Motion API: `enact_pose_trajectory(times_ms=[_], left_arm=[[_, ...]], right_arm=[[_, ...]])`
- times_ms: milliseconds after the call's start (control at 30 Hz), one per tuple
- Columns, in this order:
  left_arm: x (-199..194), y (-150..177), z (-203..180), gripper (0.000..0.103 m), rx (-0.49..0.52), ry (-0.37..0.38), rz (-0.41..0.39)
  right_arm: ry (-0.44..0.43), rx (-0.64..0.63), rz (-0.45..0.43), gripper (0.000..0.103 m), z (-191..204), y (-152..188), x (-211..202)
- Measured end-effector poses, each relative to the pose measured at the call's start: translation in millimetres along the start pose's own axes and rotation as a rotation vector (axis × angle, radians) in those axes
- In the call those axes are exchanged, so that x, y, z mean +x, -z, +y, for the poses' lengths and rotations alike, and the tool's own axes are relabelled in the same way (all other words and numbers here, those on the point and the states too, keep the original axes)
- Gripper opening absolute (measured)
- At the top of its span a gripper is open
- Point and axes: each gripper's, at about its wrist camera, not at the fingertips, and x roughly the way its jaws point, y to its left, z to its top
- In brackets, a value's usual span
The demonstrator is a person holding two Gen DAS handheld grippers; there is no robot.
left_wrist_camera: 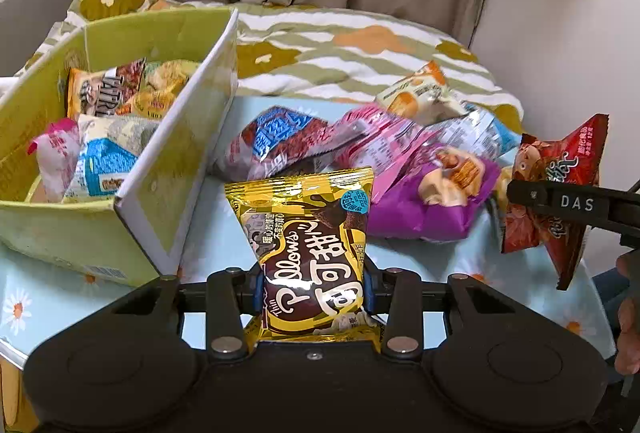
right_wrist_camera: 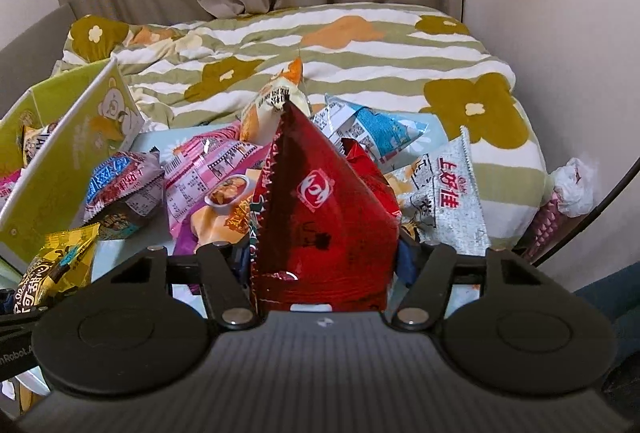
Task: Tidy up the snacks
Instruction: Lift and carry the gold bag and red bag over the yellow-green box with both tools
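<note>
Holding 2 puffed snack packets at once, the person has the left gripper [left_wrist_camera: 314, 293] clenched on a yellow and brown packet [left_wrist_camera: 310, 253], pinched across its lower half with the top seal standing up above the fingers, while the right gripper [right_wrist_camera: 326, 261] has its fingers pressed against both sides of a red packet [right_wrist_camera: 324, 217] that rises to a point, its saw-tooth seam running up the near edge. Both packets look light and air-filled, made of glossy crinkly film that is slippery and dents easily; the contents are probably brittle, so a firm squeeze could crush them. Judging by shape, the safest hold is across the cushioned belly or on a flat crimped seal, where the film is stiffer and less likely to slide. A green cardboard box [left_wrist_camera: 176, 169] with stiff, flat walls stands on the worktop [left_wrist_camera: 36, 297], just beside the yellow and brown packet and already holding several packets. A loose heap of pink, purple, blue and silver-grey packets [right_wrist_camera: 224, 173] lies between the box and the bed [right_wrist_camera: 360, 49], whose soft quilt shows stripes and flowers. A pale cloth with daisies covers the worktop. Each held packet seems clear of the surface, ready to go into the box
</note>
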Motion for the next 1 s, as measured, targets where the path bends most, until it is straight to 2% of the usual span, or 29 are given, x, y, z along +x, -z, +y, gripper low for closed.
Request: enact_pose_trajectory(times_ms=[267, 433, 767, 1000], left_arm=[[-35, -10, 3, 0.046, -0.001, 0.026, -0.08], [-59, -21, 17, 0.046, -0.005, 0.01, -0.146], [-99, -50, 86, 0.046, -0.035, -0.055, -0.267], [-106, -73, 145, 0.046, -0.053, -0.1, -0.3]], right_arm=[[-0.023, 0.013, -0.045, 0.078, 3, -8, -29], [-0.065, 0.011, -0.086, 0.078, 18, -19, -45], [-0.188, -0.029, -0.174, 0.078, 88, -48, -74], [-0.27, -0.07, -0.204, 0.078, 155, -68, -77]])
